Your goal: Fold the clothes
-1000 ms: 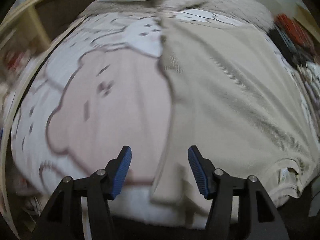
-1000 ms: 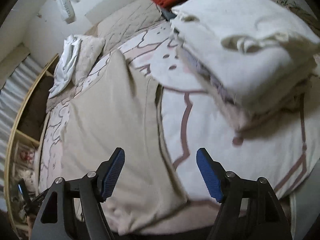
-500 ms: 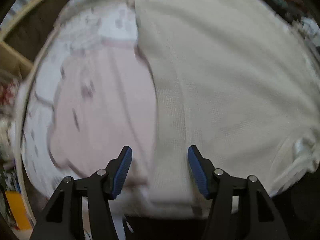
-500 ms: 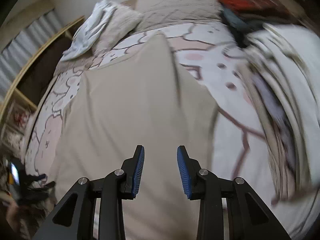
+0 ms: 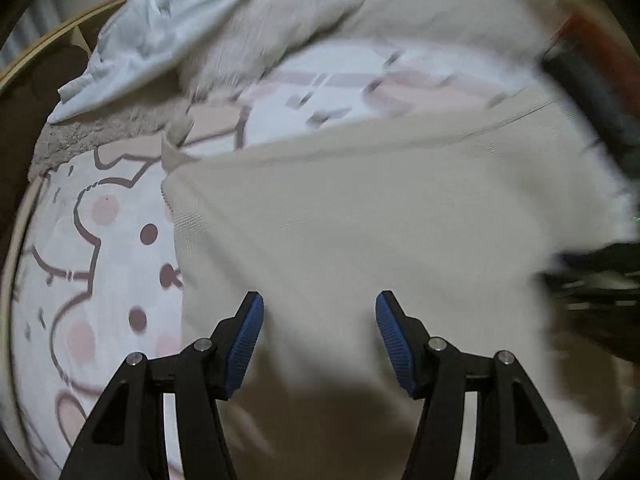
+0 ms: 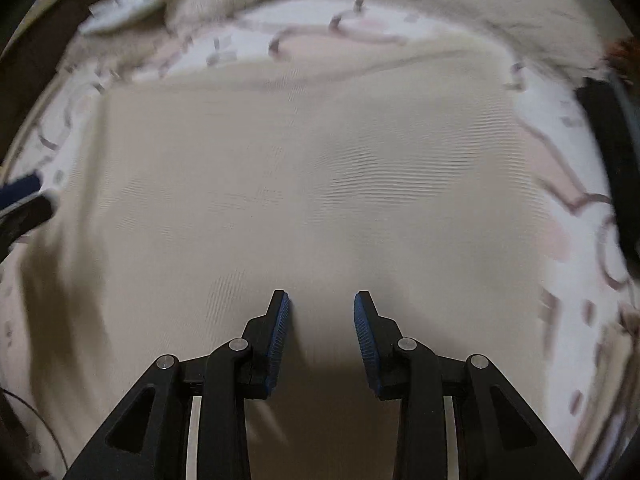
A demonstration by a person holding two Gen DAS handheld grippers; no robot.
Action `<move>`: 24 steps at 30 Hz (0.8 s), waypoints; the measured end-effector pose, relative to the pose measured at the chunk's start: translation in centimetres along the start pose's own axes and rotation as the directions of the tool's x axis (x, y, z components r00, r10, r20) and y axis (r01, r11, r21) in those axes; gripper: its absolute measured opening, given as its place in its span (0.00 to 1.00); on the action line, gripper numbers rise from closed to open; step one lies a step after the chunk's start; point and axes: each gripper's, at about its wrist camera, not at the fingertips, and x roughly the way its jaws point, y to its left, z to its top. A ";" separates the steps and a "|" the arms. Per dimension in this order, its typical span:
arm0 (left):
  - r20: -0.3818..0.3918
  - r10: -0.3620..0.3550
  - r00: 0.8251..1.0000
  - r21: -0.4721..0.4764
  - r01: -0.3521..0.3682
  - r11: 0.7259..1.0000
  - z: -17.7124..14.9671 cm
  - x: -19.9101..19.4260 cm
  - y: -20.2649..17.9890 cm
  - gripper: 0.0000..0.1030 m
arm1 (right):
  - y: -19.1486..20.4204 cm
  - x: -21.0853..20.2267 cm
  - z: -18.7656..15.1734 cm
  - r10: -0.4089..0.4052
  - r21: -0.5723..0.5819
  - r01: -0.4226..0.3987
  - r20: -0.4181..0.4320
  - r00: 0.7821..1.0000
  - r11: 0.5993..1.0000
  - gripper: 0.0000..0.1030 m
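A beige garment [image 5: 360, 216] lies spread flat on the bed, over a sheet [image 5: 100, 264] printed with cartoon bears. The left gripper [image 5: 319, 338] points down at it with jaws set fairly wide and nothing between them; the cloth's left edge lies just beyond its left jaw. The right gripper [image 6: 322, 340] hangs above the middle of the same garment [image 6: 312, 184], jaws narrower, gripping nothing, cloth spreading ahead and to both sides.
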 end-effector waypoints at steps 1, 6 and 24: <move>-0.023 0.049 0.999 0.009 -0.049 0.999 0.1 2.0 0.4 0.57 | 0.5 0.9 0.6 -0.021 -0.010 0.021 0.010 1.000 1.000 0.33; 0.013 0.029 1.000 -0.060 -0.028 0.998 1.0 4.9 4.1 0.67 | 0.5 2.7 4.5 -0.009 0.012 0.008 0.043 0.999 1.000 0.34; 0.076 0.140 0.987 -0.101 -0.132 0.986 7.3 9.0 5.3 0.86 | 0.2 5.4 12.7 -0.083 0.034 0.080 0.084 0.993 0.996 0.33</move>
